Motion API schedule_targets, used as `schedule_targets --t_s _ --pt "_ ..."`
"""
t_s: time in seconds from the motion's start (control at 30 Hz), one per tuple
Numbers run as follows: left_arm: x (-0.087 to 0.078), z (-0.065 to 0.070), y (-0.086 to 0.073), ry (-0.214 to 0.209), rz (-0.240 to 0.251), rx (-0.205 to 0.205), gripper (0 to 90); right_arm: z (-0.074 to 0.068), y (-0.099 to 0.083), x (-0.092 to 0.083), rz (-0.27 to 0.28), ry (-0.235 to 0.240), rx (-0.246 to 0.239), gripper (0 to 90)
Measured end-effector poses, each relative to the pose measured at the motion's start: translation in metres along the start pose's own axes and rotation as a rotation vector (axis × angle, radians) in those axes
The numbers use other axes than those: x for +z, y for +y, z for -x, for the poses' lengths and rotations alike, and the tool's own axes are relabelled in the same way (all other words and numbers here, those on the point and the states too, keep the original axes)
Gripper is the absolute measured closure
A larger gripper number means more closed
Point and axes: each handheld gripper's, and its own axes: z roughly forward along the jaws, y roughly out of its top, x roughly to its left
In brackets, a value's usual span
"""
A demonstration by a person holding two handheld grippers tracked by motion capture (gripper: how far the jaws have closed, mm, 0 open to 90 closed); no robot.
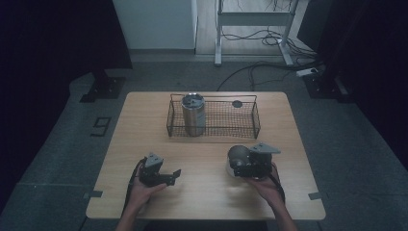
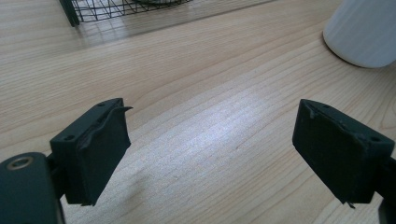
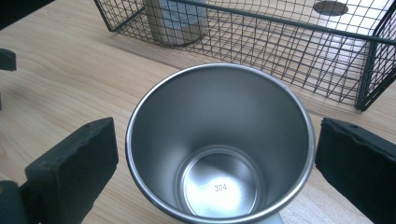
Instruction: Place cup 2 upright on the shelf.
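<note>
In the high view the tabletop (image 1: 207, 192) sits mid-frame, pale wood, with a wire basket (image 1: 257, 126) along its upper middle; a steel tumbler (image 1: 193, 115) with a lid stands upright in the basket's left part, and a small dark disc (image 1: 237, 103) lies at the basket's upper right; lower down, the left hand-held gripper (image 1: 174, 176) sits at the lower left of the tabletop, held in the left hand (image 1: 143, 191), its jaws pointing toward the right of the frame; the right hand-held gripper (image 1: 235, 168) is at the lower right, held in the right hand (image 1: 265, 185), right at an open cup (image 1: 237, 155), which stands on the tabletop below the basket's right part, apart from it.

In the left gripper view the jaws stand spread with bare wood between them, pinching nothing; a white, ribbed cup wall (image 2: 364, 32) shows in the upper right corner, and a corner of the basket (image 2: 93, 9) at the upper left.

In the right gripper view the cup (image 3: 219, 144) fills the centre, steel inside, mouth toward the camera; the jaws stand one at each side of its rim; the left one lies just beside the rim, a strip of wood shows between the right one and the rim; whether either pad presses the cup I cannot tell; the basket (image 3: 373, 70) runs across the top, the tumbler (image 3: 180, 21) inside it at upper centre-left, the disc (image 3: 330, 7) at upper right.
</note>
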Motion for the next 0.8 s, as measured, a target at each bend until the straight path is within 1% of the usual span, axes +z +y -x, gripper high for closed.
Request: schedule_targets --t_s 0.17,0.27,0.47,0.57,0.67,0.7,0.8 --pt "0.0 0.0 0.0 -0.001 -0.001 0.0 10.9 -0.001 -0.001 0.005 -0.018 -0.012 -0.008 0.0" --pt "0.001 0.0 0.0 -0.003 -0.008 0.002 10.9 -0.001 -0.002 0.012 -0.04 -0.021 -0.012 0.0" --pt "0.003 0.001 -0.001 -0.005 -0.012 0.001 10.9 -0.001 -0.005 0.019 -0.058 -0.041 -0.023 0.0" --pt "0.003 0.002 -0.001 -0.009 -0.014 -0.002 10.9 -0.001 -0.006 0.02 -0.061 -0.038 -0.023 0.5" --pt "0.002 0.002 -0.001 -0.042 0.0 -0.017 11.4 0.0 -0.008 0.021 -0.061 -0.026 -0.025 3.6" --pt "0.002 0.002 0.0 -0.043 0.004 -0.018 11.5 0.0 -0.009 0.022 -0.057 -0.015 -0.025 5.0" --pt "0.001 0.003 0.0 -0.043 0.01 -0.015 11.5 0.001 -0.009 0.022 -0.049 -0.013 -0.042 5.4"
